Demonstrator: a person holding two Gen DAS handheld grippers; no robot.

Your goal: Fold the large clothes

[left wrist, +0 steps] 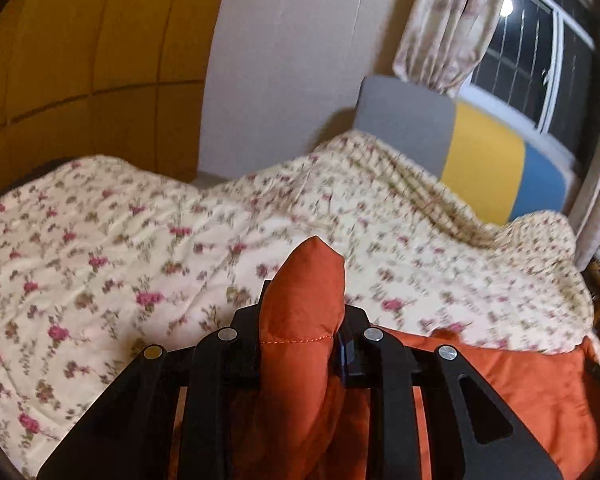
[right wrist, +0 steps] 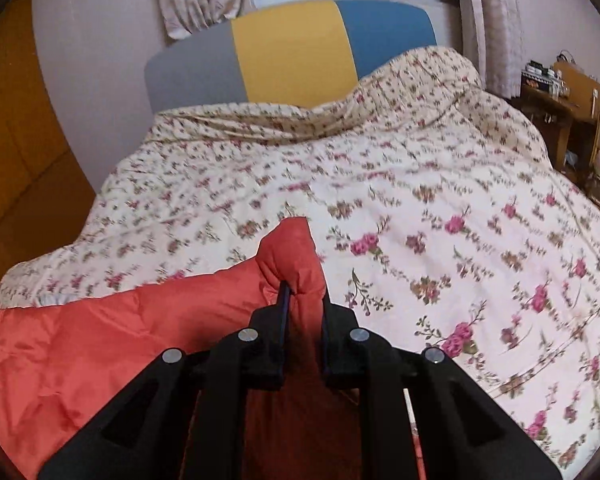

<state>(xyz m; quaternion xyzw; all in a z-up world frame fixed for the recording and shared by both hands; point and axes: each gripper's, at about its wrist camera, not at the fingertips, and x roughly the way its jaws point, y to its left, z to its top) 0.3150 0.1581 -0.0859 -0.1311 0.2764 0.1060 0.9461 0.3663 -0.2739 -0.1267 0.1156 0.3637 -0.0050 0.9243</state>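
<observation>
Grippers, two, left gripper [left wrist: 300, 320] and right gripper [right wrist: 302, 304], fingers clamped on one orange garment [left wrist: 500, 380].

The right hand-held gripper [right wrist: 303, 300] is clamped on a bunched fold of the orange-red garment [right wrist: 100, 340], whose puffy tip pokes up between the black fingers [right wrist: 283, 300] while the rest spreads away to the left. Beneath it lies a cream floral quilt [right wrist: 440, 208] covering the bed, rumpled near the headboard [right wrist: 284, 52] of grey, yellow and blue panels. A wooden shelf [right wrist: 560, 104] stands at far right.
</observation>
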